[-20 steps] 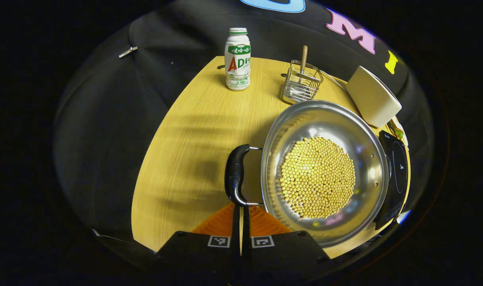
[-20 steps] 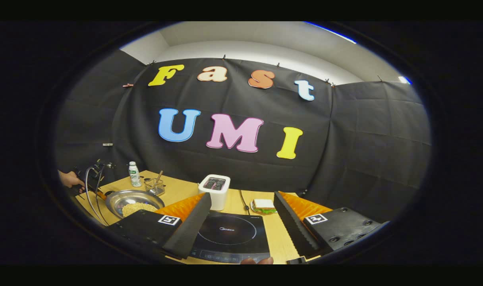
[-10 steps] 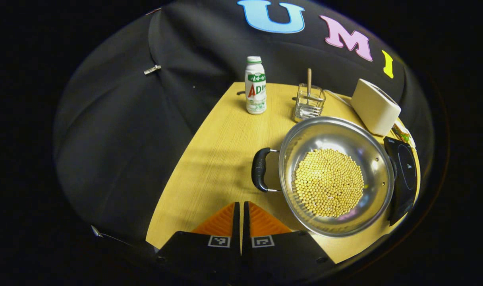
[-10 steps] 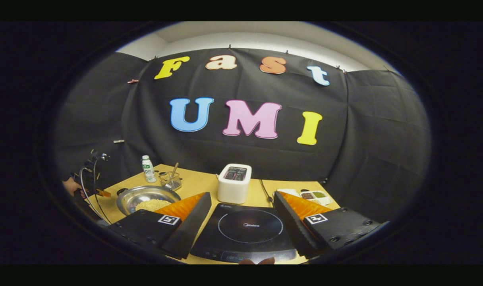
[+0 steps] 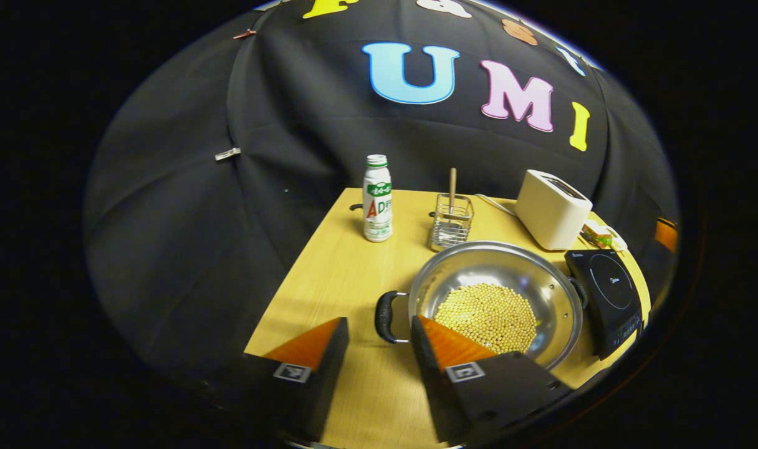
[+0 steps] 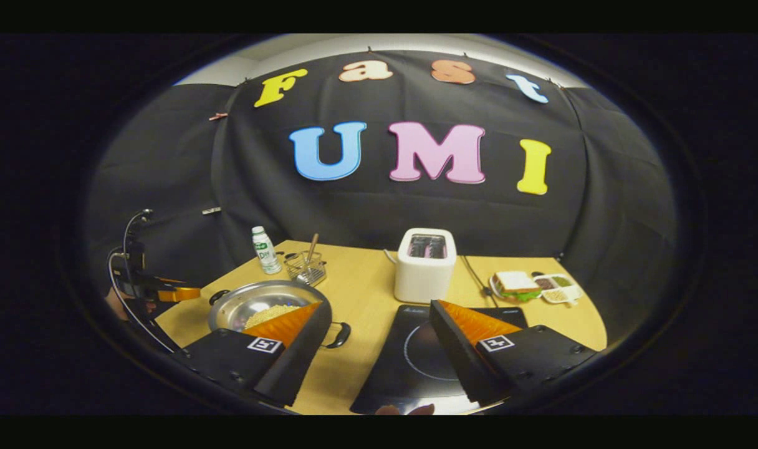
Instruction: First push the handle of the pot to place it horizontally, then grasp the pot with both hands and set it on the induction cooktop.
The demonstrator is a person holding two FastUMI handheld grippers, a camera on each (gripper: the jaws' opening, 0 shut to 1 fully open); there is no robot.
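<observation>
A steel pot [image 5: 544, 284] holding yellow beans [image 5: 486, 315] stands on the wooden table [image 5: 329, 274]. Its two black handles point left [image 5: 384, 317] and right [image 5: 580, 292] in the left gripper view. My left gripper [image 5: 377, 330] is open, and the left handle sits just beyond the gap between its fingers, untouched. The black induction cooktop [image 5: 606, 293] lies right of the pot. In the right gripper view my right gripper [image 6: 379, 312] is open above the table, between the pot [image 6: 254, 305] with its near handle [image 6: 340, 335] and the cooktop [image 6: 410, 362]. The left gripper [image 6: 161, 292] shows there beyond the pot.
A white toaster [image 5: 550, 209] stands behind the cooktop. A white bottle [image 5: 377, 198] and a wire basket [image 5: 452, 221] with a wooden stick stand behind the pot. A sandwich plate [image 6: 513, 284] and a small tray [image 6: 556, 288] lie at the far right.
My left gripper was shut with its tips at the pot's handle; it has drawn back, tilted up and opened. The right gripper has shifted, bringing the pot's near handle into view.
</observation>
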